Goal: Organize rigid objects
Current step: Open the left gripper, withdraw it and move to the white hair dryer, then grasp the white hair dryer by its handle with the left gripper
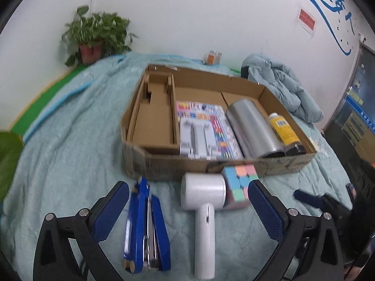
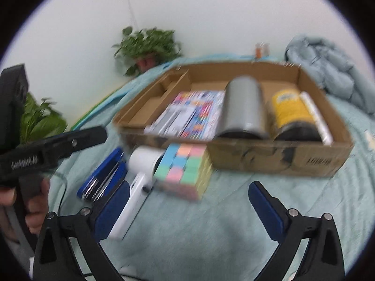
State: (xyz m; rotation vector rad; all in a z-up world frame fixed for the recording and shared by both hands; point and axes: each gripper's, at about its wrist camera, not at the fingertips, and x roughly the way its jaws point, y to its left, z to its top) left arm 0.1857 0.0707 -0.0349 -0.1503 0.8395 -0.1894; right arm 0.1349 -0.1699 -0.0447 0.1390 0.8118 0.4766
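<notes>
Left wrist view: pale teal quilted blanket point(image 1: 58, 145) spread over the whole work surface, white wall point(image 1: 187, 18) behind with blue painted characters and a red notice, both too blurred to read. Potted green plant point(image 1: 93, 37) at the far left corner; crumpled light-blue padded jacket point(image 1: 283, 86) at the far right.

Shallow brown cardboard tray point(image 1: 279, 164) mid-surface, holding a colourful printed card pack point(image 1: 211, 114) under a grey plastic stand point(image 1: 199, 140), a silver metal cylinder point(image 1: 253, 126) on its side, and a yellow-labelled bottle with a dark cap point(image 1: 284, 131); label print illegible. Dark lettering on the tray's front wall, unreadable.

Just before the tray, on the blanket: white handheld appliance with round head point(image 1: 202, 194), touching a pastel-coloured puzzle cube point(image 1: 239, 182) on its right; blue metal stapler point(image 1: 145, 224) lying apart to its left.

Left gripper point(image 1: 188, 201) spread wide, gripping nothing, stapler and appliance between its blue pads.

Right wrist view: right gripper point(image 2: 189, 201) likewise fully parted and empty, cube just ahead, appliance handle beside its left pad. White brand lettering on the black left gripper body, blurred.
</notes>
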